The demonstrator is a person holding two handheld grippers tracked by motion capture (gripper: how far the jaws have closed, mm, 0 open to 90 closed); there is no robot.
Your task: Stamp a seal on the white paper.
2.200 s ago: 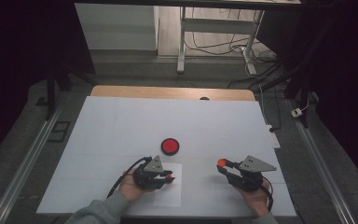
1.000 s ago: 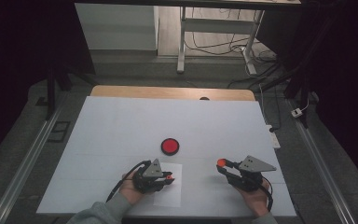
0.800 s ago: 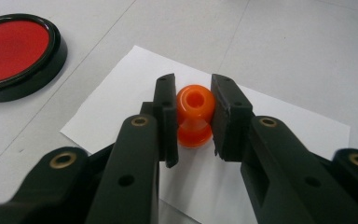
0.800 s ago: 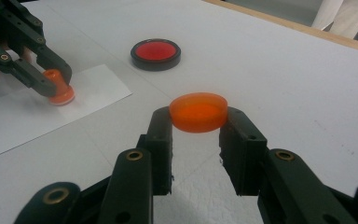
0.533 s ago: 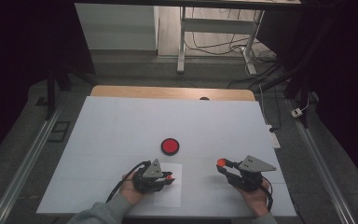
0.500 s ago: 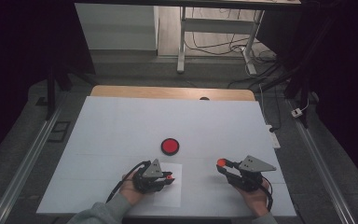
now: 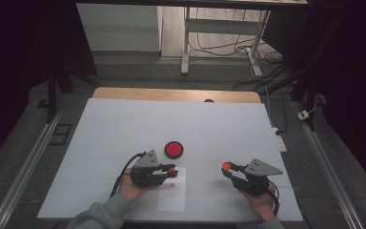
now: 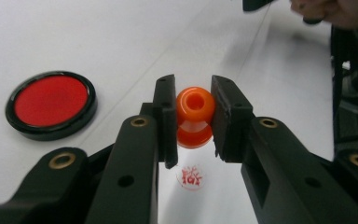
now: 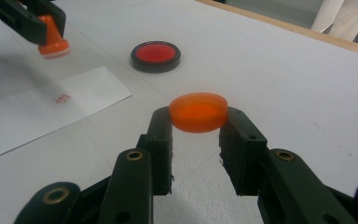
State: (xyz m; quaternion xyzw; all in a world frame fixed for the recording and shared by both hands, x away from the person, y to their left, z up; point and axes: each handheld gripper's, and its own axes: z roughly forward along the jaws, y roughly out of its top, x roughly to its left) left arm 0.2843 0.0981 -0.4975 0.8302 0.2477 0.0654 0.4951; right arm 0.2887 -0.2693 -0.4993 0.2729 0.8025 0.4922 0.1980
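Note:
My left gripper (image 8: 193,119) is shut on an orange stamp (image 8: 194,116), held a little above a white paper sheet (image 7: 174,191) that bears a small red stamped mark (image 8: 191,177). In the high view the left gripper (image 7: 170,172) hovers over the sheet's upper part. My right gripper (image 9: 198,122) is shut on a round orange cap (image 9: 198,112), held above the table at the front right (image 7: 227,166). A round black ink pad with a red centre (image 7: 174,149) lies open on the table, just beyond the sheet (image 9: 155,55).
The white table top (image 7: 124,129) has a wooden strip along its far edge (image 7: 176,94). Metal rails (image 7: 24,167) run along both sides. Desk legs and cables (image 7: 219,43) stand on the floor beyond.
Almost nothing has moved; the left gripper with the stamp has shifted very slightly over the sheet. The right gripper holds still.

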